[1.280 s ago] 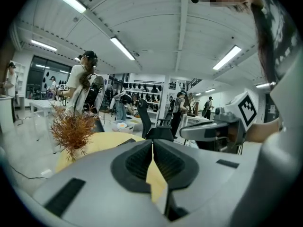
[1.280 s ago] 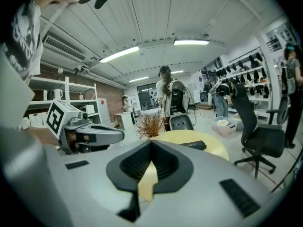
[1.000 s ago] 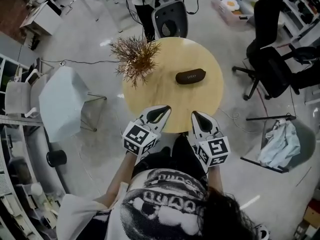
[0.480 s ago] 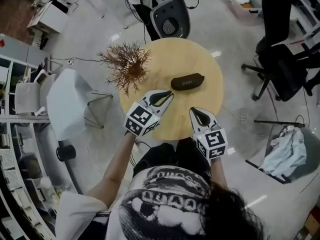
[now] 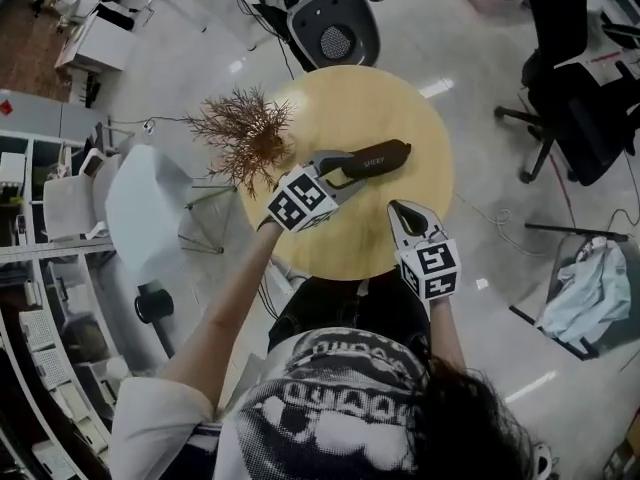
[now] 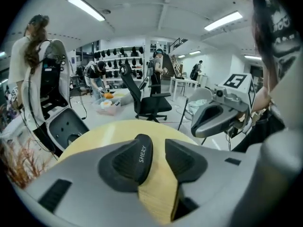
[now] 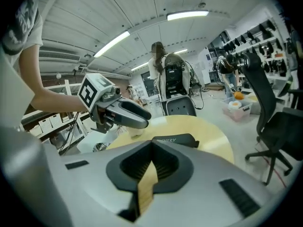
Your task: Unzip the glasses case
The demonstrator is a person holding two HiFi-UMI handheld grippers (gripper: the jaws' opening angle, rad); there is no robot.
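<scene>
Just left of my left gripper (image 5: pixel 338 162), whose jaws have just been opening with one end of the dark oval glasses case (image 5: pixel 378 156) in their gap, a dried brown twiggy plant (image 5: pixel 243 133) crowds in. Ahead of my right gripper (image 5: pixel 404 211), the round pale-wood table (image 5: pixel 385 103) lies open up to the case.

A dried, rust-brown shrub (image 5: pixel 240 136) is standing at the left edge of a round wooden table (image 5: pixel 400 230). A white chair (image 5: pixel 145 213) is sitting beside it, and a black office chair (image 5: pixel 585 93) is standing well apart across the glossy floor.
</scene>
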